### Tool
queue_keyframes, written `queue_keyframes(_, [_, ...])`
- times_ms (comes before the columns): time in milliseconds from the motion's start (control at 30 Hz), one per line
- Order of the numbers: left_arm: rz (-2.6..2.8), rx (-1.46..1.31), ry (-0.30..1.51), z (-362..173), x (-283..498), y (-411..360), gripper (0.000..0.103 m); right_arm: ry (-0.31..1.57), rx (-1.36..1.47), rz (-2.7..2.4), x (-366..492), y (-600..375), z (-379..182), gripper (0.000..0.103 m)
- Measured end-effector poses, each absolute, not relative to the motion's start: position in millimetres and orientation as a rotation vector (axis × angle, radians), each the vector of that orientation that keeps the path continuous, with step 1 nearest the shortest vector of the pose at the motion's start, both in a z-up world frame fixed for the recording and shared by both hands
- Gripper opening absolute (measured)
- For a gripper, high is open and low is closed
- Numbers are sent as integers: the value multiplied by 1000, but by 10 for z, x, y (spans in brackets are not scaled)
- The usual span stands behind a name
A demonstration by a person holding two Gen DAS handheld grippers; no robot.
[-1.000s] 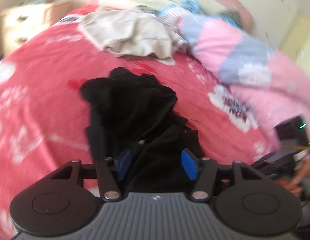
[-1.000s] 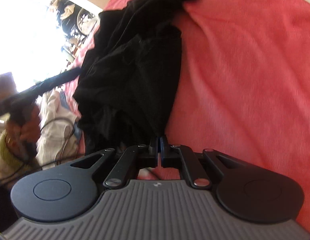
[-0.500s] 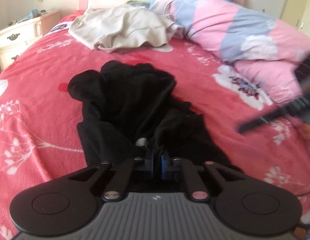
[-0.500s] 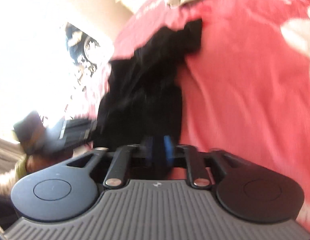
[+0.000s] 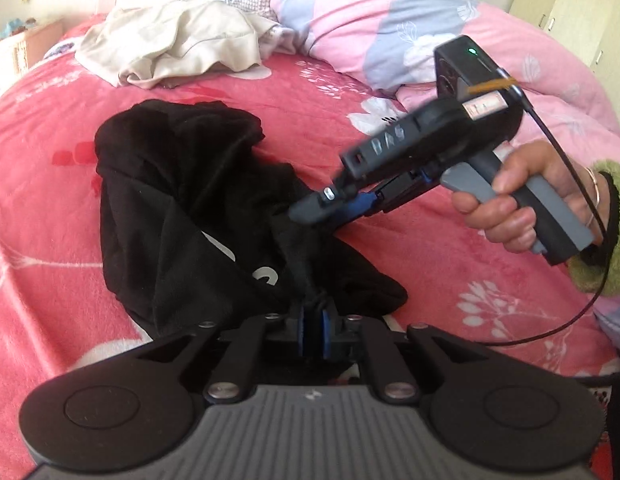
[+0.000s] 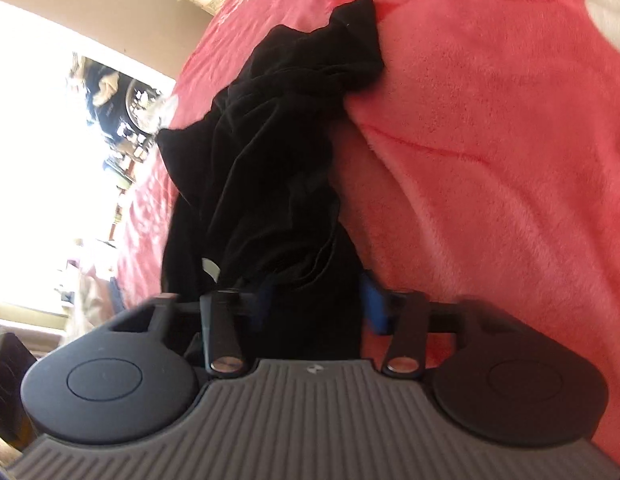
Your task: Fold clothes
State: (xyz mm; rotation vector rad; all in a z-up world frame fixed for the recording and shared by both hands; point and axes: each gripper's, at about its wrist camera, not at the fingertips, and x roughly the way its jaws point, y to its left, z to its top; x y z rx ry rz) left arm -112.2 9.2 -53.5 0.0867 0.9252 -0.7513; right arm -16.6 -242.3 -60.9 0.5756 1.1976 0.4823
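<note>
The left claw (image 5: 312, 330) was clamped tight on a pinch of the black garment (image 5: 181, 216) — a second back its blue pads stood wide apart over the cloth, and half a second back they had snapped together. The right claw (image 6: 316, 300) went the other way: shut on the fabric a second ago, it now stood with its jaws parted, black cloth lying loose between the blue pads (image 6: 374, 306). In the left wrist view that same right claw (image 5: 330, 210) had swung in over the garment's right side, the person's hand (image 5: 522, 196) squeezing the grip.

The garment itself lay bunched in a dark heap near the middle of the red bed (image 5: 41, 208), toward its near edge, a bit of white print showing — crumpled, no flat panels, no clean fold to be seen. A beige garment (image 5: 169, 44) sat heaped up by the head of the bed.

So the hold had passed from right to left; my read — the right claw was hunting a fresh corner to spread the thing out.
</note>
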Motion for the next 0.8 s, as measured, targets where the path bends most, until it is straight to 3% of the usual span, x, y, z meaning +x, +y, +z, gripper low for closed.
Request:
queue_keyframes(33, [-755, 71, 929, -535, -1106, 113, 17, 1207, 568, 486, -179, -2430, -613, 9])
queue_keyframes(233, [-755, -28, 921, -405, -959, 310, 51, 1207, 501, 498, -351, -2478, -570, 4])
queue_keyframes(433, [-651, -82, 853, -242, -628, 526, 51, 1216, 445, 489, -531, -2510, -539, 3])
queue_keyframes(667, [-574, 280, 847, -332, -68, -231, 55, 1224, 394, 473, -692, -2517, -510, 3])
queue_keyframes(800, [-472, 327, 832, -462, 283, -447, 56, 1209, 364, 476, -686, -2459, -484, 3])
